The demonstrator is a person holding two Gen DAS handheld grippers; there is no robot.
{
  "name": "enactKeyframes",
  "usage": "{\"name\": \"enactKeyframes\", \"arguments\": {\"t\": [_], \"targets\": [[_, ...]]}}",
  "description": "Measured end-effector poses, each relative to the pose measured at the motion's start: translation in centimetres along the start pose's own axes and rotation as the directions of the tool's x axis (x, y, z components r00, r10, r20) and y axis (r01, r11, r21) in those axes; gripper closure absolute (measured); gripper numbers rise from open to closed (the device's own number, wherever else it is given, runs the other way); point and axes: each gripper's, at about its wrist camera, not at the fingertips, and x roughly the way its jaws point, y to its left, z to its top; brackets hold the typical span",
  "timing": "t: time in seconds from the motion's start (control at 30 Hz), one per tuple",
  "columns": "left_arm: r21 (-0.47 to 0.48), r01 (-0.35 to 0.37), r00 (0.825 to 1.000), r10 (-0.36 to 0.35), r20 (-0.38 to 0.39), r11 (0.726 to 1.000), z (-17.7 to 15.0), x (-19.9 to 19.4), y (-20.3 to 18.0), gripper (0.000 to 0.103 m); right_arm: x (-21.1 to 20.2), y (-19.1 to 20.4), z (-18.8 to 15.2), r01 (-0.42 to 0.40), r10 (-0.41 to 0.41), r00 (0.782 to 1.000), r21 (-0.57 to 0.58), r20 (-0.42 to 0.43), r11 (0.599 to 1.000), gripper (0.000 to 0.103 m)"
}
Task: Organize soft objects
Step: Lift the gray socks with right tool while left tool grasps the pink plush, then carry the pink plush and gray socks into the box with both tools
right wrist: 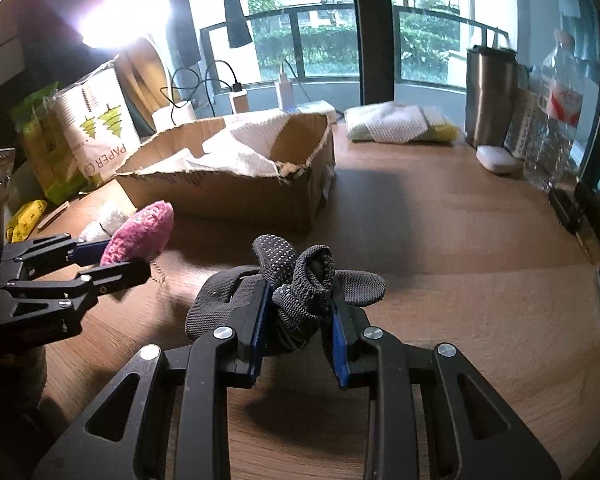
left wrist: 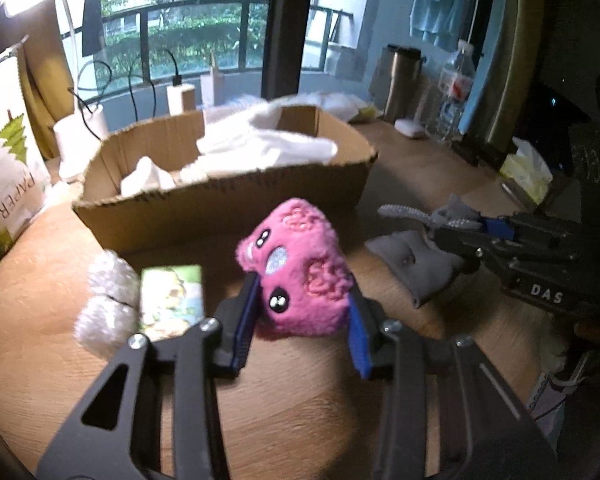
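Observation:
My left gripper is shut on a pink plush toy with black bead eyes, held just above the wooden table. From the right wrist view the same pink plush toy sits between the left gripper's fingers. My right gripper is shut on a bunched grey knit glove with dotted grip. In the left wrist view the right gripper shows at the right with the grey glove's finger sticking out. An open cardboard box holding white cloth stands behind both.
Bubble wrap and a small printed card lie left of the plush. A grey pad rests on the table. A paper-cup bag, steel tumbler, water bottle, white case and folded cloths line the edges.

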Motion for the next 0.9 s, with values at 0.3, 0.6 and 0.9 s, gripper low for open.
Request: {"name": "enactKeyframes", "arguments": {"t": [0.3, 0.6, 0.9], "targets": [[-0.017, -0.003, 0.998, 0.005, 0.063, 1.000, 1.2, -2.9, 1.7, 0.062, -1.2, 2.0, 2.3, 0.005, -0.003, 0.999, -0.045, 0.042, 0.999, 0.074], [-0.028, -0.015, 0.989, 0.019, 0.148, 0.999, 3.3, -5.6, 3.4, 0.062, -2.4, 2.9, 4.6, 0.033, -0.026, 0.996, -0.083, 0.082, 0.996, 0.074], [-0.024, -0.039, 0.973, 0.044, 0.229, 0.999, 5.5, -7.9, 4.4, 0.062, -3.6, 3.4, 6.8, 0.051, -0.037, 0.991, -0.108, 0.131, 0.993, 0.074]]}}
